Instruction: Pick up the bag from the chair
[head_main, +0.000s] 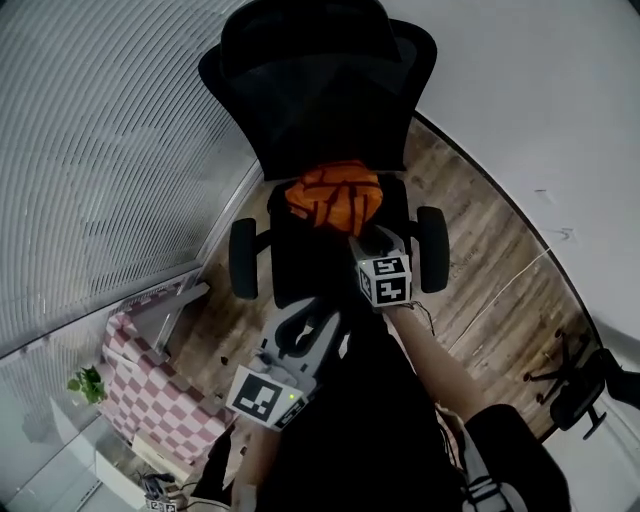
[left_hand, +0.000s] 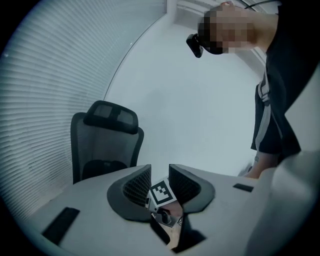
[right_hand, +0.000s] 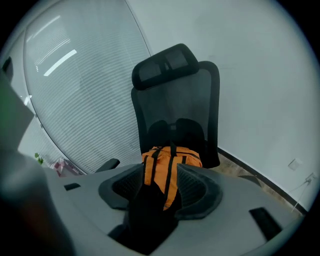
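Note:
An orange bag (head_main: 332, 196) with black straps lies on the seat of a black mesh office chair (head_main: 318, 90). My right gripper (head_main: 364, 240) is just in front of the bag, pointing down at it. In the right gripper view the right gripper (right_hand: 160, 168) is open, and the bag (right_hand: 172, 165) shows through the gap, on the seat ahead of the pads. My left gripper (head_main: 312, 312) hangs lower and nearer to me, over the seat's front edge. In the left gripper view the left gripper (left_hand: 160, 169) is open with nothing in it, and the chair (left_hand: 106, 142) stands to its left.
Ribbed window blinds (head_main: 100, 140) run along the left, a white wall (head_main: 540, 100) along the right. The floor (head_main: 480, 250) is wood, with a thin cable lying on it. A pink checked object (head_main: 150, 375) and a small plant (head_main: 88, 385) sit at lower left. Another chair base (head_main: 585, 390) stands at lower right.

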